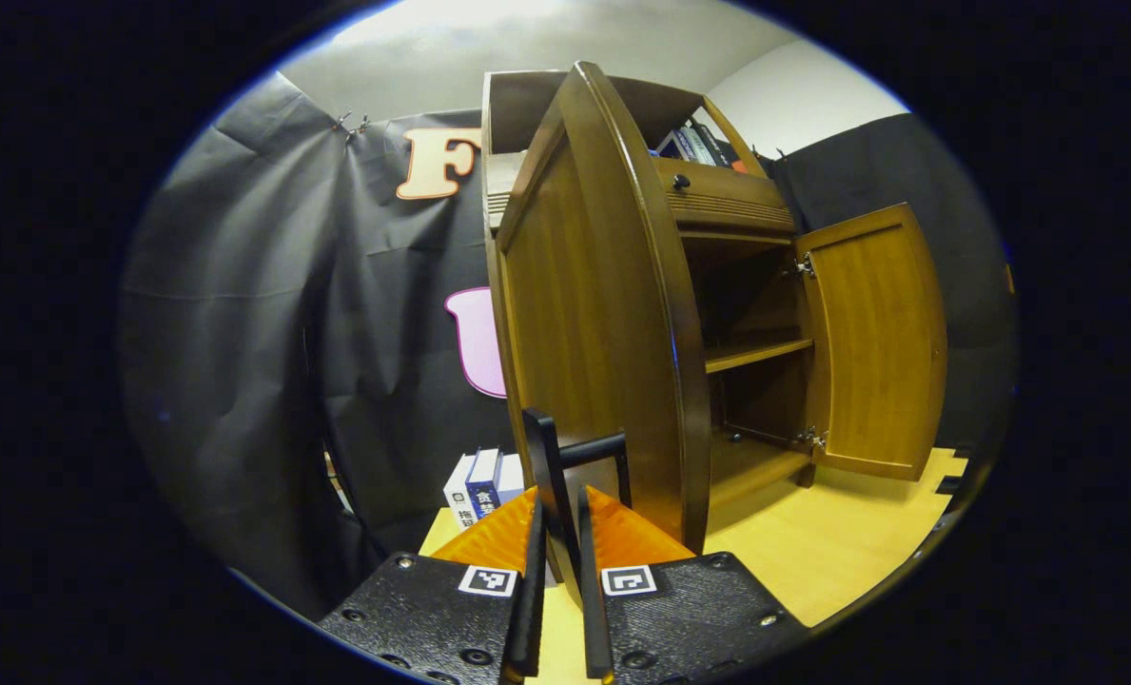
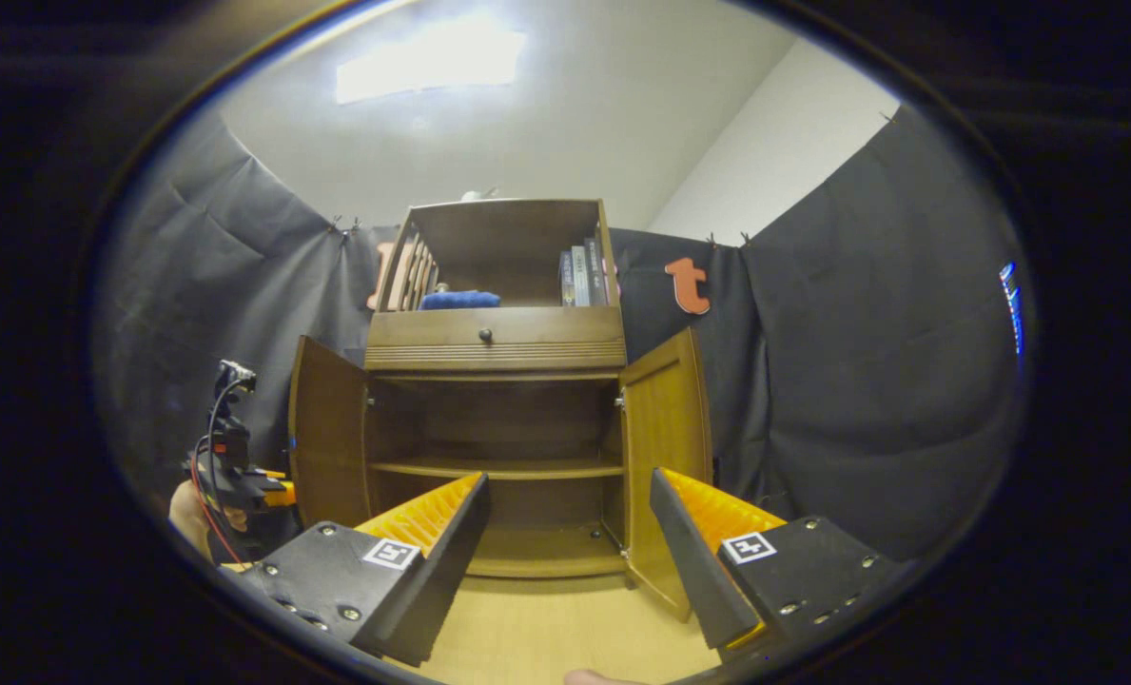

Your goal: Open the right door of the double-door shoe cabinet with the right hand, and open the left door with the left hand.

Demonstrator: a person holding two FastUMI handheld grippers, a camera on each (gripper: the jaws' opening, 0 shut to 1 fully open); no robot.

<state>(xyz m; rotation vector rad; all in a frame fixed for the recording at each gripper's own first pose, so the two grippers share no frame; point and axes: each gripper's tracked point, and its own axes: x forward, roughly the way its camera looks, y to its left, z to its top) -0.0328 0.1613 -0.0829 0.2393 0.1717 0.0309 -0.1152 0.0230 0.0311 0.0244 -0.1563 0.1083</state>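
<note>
both cabinet doors swung open, left gripper [image 1: 559,533] clamped on left door [image 1: 594,314] handle [image 1: 551,476], right gripper [image 2: 565,533] spread wide, empty, near right door [image 2: 665,447]

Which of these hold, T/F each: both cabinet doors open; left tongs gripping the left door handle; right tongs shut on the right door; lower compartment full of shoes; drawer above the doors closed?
1. Both doors are open. True: the left door and right door stand swung out.
2. The left tongs grip the left door's handle. True: the fingers sit closed on the dark bar.
3. The right tongs are shut on the right door. False: they are spread wide, holding nothing.
4. The lower compartment holds shoes. False: its shelf looks bare.
5. The drawer is closed. True.
</note>
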